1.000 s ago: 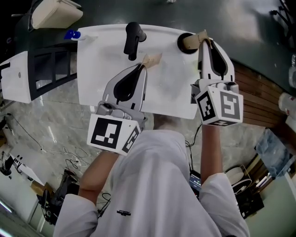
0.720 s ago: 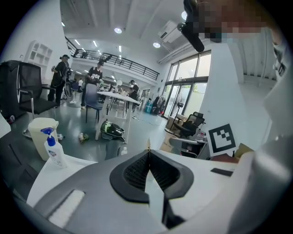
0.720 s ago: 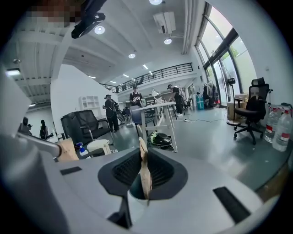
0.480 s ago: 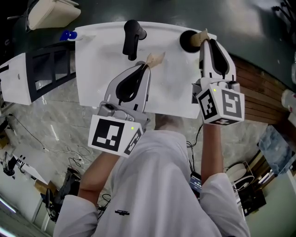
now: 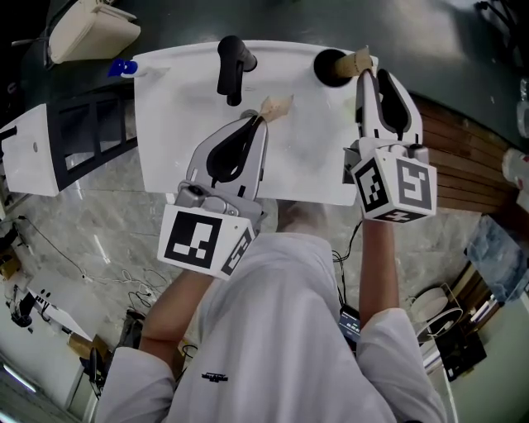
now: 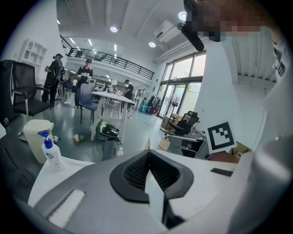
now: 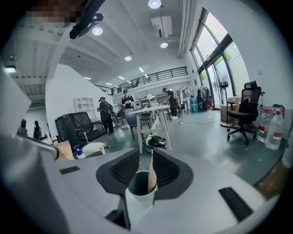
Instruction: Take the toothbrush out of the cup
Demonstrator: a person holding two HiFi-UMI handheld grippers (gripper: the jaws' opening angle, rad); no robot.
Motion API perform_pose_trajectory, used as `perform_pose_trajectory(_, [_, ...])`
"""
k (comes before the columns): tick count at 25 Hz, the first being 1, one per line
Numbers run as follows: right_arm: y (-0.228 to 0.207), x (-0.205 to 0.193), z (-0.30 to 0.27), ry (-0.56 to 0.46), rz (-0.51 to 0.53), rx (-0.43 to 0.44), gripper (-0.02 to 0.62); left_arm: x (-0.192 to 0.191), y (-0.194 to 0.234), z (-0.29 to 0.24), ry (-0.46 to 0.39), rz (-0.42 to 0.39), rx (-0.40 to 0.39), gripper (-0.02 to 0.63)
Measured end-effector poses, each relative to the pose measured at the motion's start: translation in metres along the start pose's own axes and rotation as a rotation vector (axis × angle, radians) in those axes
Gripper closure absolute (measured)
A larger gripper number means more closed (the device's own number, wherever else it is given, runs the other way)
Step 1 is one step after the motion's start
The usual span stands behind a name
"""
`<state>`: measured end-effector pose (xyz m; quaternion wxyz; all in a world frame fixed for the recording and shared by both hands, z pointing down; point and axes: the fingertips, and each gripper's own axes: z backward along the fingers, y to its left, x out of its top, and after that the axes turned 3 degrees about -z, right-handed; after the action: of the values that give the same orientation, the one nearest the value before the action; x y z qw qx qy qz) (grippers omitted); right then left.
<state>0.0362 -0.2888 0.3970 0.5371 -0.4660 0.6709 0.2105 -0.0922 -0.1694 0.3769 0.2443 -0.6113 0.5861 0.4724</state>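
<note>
Left gripper view shows the left gripper (image 6: 148,145) with its jaws pressed together, nothing clearly between them. Right gripper view shows the right gripper (image 7: 151,157) clamped on the cup (image 7: 136,199). A tan strip (image 7: 151,178) stands at the cup's rim, and I cannot tell if it is the toothbrush.

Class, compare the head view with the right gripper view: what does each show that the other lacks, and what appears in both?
Only the head view shows the person's white shirt, the marker cube on the right gripper and the marbled floor. Only the right gripper view shows the room beyond: ceiling lights, an office chair, people standing. Both show the right gripper closed on the cup; neither shows a toothbrush clearly.
</note>
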Motion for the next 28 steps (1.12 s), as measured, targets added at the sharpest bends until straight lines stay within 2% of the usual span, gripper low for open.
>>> perform_pose_trajectory(9, [0.009,0.02,0.036,-0.031,0.03,-0.028,0.534,0.015,-0.009,0.025,-0.039,-0.033,-0.029,0.6])
perform_pose_trajectory(16, [0.017,0.041,0.078,-0.061,0.045,-0.049,0.558,0.026,-0.018,0.052,-0.066,-0.051,-0.048,0.6])
perform_pose_trajectory(23, [0.031,0.053,0.124,-0.067,0.07,-0.057,0.568,0.02,-0.042,0.081,-0.057,-0.091,-0.115,0.6])
perform_pose_trajectory(28, [0.045,0.059,0.156,-0.072,0.092,-0.049,0.568,0.021,-0.049,0.099,-0.061,-0.1,-0.13,0.6])
